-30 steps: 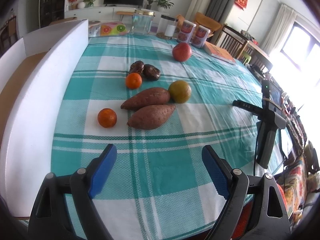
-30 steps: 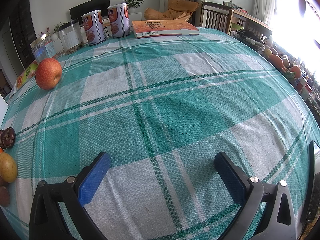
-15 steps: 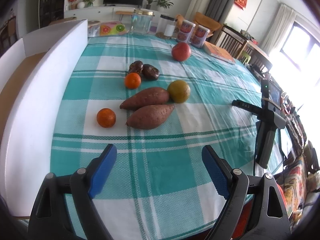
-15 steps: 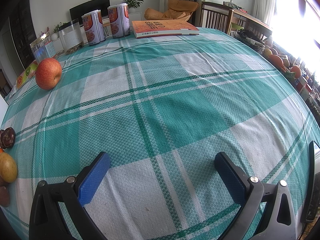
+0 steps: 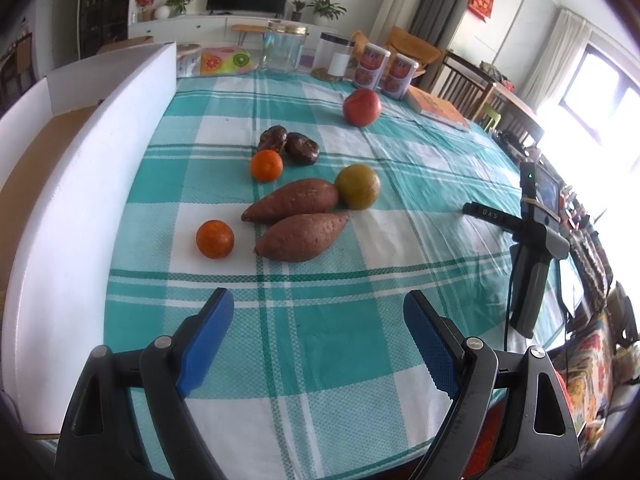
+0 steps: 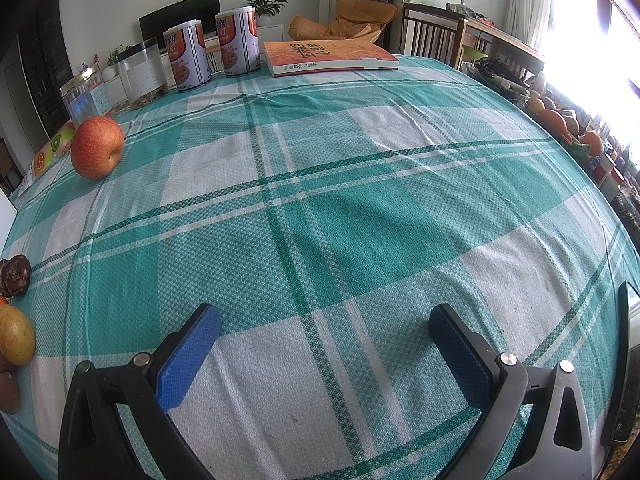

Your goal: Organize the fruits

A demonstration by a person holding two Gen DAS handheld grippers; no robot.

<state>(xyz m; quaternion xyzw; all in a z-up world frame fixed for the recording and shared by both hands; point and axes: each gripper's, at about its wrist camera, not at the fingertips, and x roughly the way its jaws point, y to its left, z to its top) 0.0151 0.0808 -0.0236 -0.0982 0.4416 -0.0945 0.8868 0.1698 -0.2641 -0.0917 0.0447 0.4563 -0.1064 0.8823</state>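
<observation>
On the green checked tablecloth (image 5: 320, 332) lie two sweet potatoes (image 5: 300, 236), a near orange (image 5: 215, 239), a far orange (image 5: 266, 165), a yellow-green fruit (image 5: 357, 186), two dark brown fruits (image 5: 302, 148) and a red apple (image 5: 361, 107). My left gripper (image 5: 320, 320) is open above bare cloth, short of the produce. The right gripper (image 6: 324, 328) is open too, nothing between its blue pads. In the right wrist view the apple (image 6: 97, 153) sits far left, and the yellow-green fruit (image 6: 15, 340) and a dark fruit (image 6: 15, 275) are cut by the left edge.
A white-walled cardboard box (image 5: 92, 152) runs along the table's left side. Jars (image 5: 285, 46), two cans (image 5: 384, 68) and a book (image 6: 328, 58) line the far edge. The other handheld gripper's body (image 5: 532, 248) hangs at the right. More fruit (image 6: 560, 120) sits beyond the right edge.
</observation>
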